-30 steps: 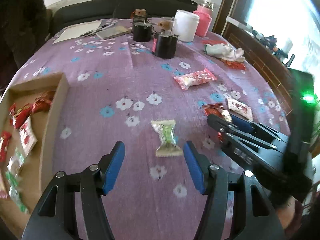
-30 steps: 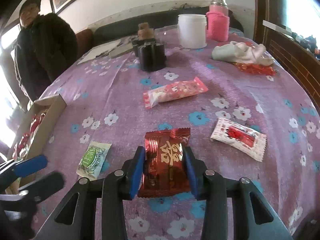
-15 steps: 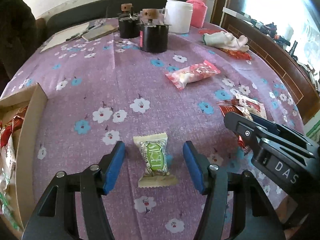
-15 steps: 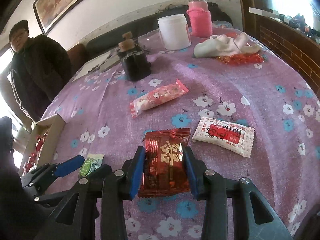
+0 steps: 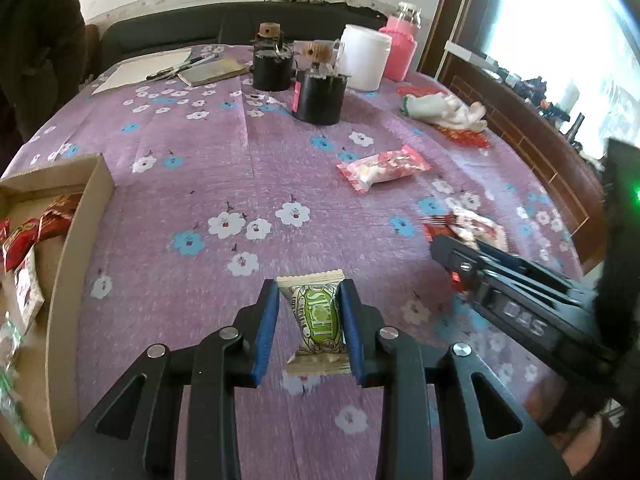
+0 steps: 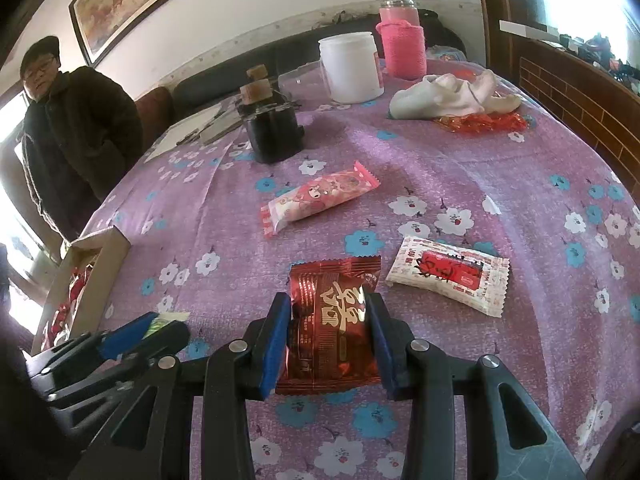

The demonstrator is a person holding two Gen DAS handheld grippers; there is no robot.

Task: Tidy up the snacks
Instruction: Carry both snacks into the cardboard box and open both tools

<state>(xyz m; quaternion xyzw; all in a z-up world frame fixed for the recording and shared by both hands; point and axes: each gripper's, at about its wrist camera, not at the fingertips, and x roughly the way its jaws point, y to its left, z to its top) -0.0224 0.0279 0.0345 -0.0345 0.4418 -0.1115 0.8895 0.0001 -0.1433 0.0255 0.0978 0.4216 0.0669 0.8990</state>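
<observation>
**Both tongs on snacks, box at your left**

Your left gripper has the green candy between its blue pads; the jaws are closing, and the pads already sit against the wrapper's sides. The candy lies on the purple cloth near you, lengthwise along the fingers.

Your right gripper pinches the red packet, pads pressed on both of its long edges, the packet's far end sticking out past the fingertips over the cloth.

Just right of the red packet lies a white packet with a red label, apart from it. Farther off, toward the middle of the table, lies a pink packet, tilted.

The box stands at the left edge of the table, with red and green wrappers inside.

At the far end you have two black jars with cork stoppers, a white tub, a pink bottle, and papers with pens. A white rag lies at the far right on red wrapping. A person in a dark coat stands at the far left.
</observation>
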